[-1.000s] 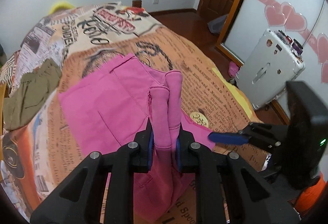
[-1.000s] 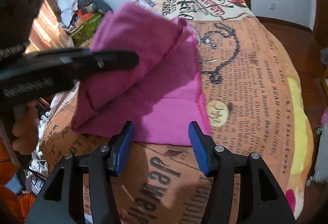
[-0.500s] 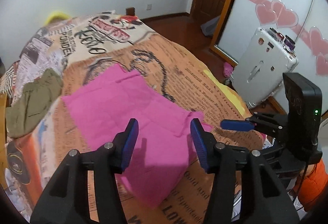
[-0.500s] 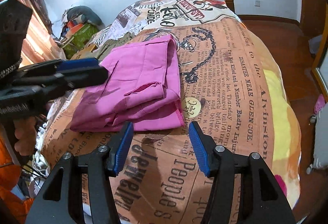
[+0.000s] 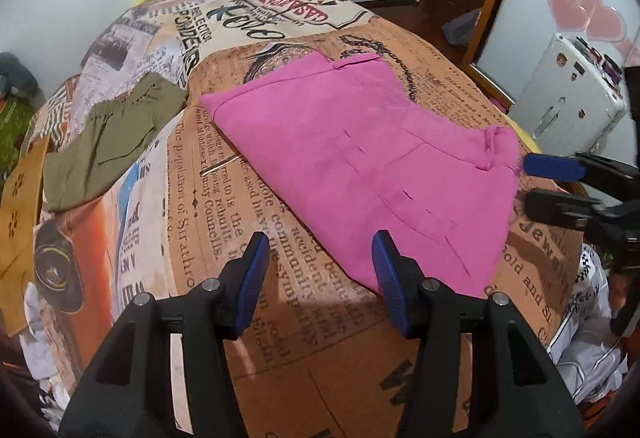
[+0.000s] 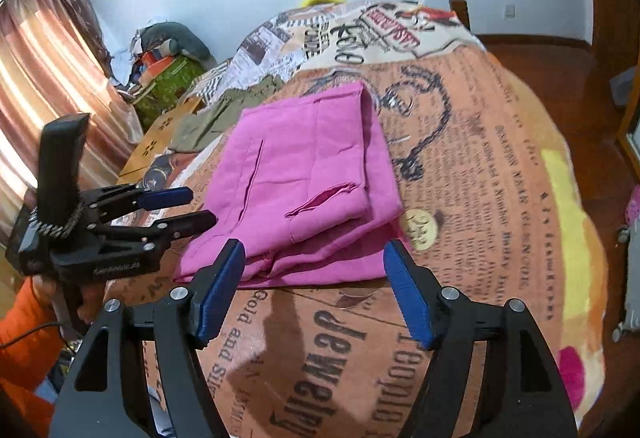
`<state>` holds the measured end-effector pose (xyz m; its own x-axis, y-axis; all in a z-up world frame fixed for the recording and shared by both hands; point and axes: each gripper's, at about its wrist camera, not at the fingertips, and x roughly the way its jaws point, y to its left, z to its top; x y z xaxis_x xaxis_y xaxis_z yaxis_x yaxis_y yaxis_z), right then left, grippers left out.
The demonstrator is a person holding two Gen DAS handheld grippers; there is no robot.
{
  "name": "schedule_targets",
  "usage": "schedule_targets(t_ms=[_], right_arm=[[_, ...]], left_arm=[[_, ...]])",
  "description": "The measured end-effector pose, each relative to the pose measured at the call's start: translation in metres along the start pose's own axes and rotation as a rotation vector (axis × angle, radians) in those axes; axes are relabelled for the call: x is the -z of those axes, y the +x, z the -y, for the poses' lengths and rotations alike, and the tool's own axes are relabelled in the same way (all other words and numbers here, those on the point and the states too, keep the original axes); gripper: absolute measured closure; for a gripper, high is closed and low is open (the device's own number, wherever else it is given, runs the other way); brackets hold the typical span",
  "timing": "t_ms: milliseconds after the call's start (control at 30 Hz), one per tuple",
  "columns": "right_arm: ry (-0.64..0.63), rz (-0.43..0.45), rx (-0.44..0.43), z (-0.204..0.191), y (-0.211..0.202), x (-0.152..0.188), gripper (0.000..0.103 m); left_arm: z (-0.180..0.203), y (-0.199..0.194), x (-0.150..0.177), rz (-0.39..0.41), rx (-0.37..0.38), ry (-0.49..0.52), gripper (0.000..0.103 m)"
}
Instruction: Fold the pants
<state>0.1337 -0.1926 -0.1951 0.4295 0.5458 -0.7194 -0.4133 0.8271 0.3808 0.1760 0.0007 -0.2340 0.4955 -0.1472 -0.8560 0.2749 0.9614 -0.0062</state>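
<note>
The pink pants (image 5: 360, 165) are matt woven cloth, lying on a soft, fuzzy printed blanket (image 5: 248, 318). Olive cloth (image 5: 108, 141) at left looks matt; the white suitcase (image 5: 568, 105) at right is glossy hard plastic.

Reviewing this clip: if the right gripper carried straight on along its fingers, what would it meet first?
Probably the near edge of the folded pink pants, lying just ahead of the open right gripper. Pointing steeply down, it might touch the bedspread first; depth is unclear.
</note>
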Motion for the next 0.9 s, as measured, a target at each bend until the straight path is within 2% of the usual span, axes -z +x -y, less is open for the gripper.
schedule_targets(t_ms=[167,333,467,633,900], right_arm=[[-0.028,-0.063,0.027,0.002,0.029,0.004,0.035],[-0.041,-0.072,0.008,0.012,0.032,-0.001,0.035],[-0.071,-0.090,0.012,0.018,0.037,-0.007,0.035],[-0.091,-0.107,0.018,0.027,0.046,-0.017,0.035],[-0.118,-0.126,-0.004,0.040,0.060,-0.031,0.035]], left_arm=[[-0.007,-0.013,-0.012,0.046,-0.018,0.030,0.050],[-0.045,-0.004,-0.049,0.067,-0.054,-0.025,0.049],[-0.068,0.019,-0.079,0.054,-0.028,-0.067,0.049],[-0.085,0.066,-0.111,-0.007,0.046,-0.115,0.049],[-0.115,0.133,-0.145,-0.087,0.144,-0.224,0.050]])
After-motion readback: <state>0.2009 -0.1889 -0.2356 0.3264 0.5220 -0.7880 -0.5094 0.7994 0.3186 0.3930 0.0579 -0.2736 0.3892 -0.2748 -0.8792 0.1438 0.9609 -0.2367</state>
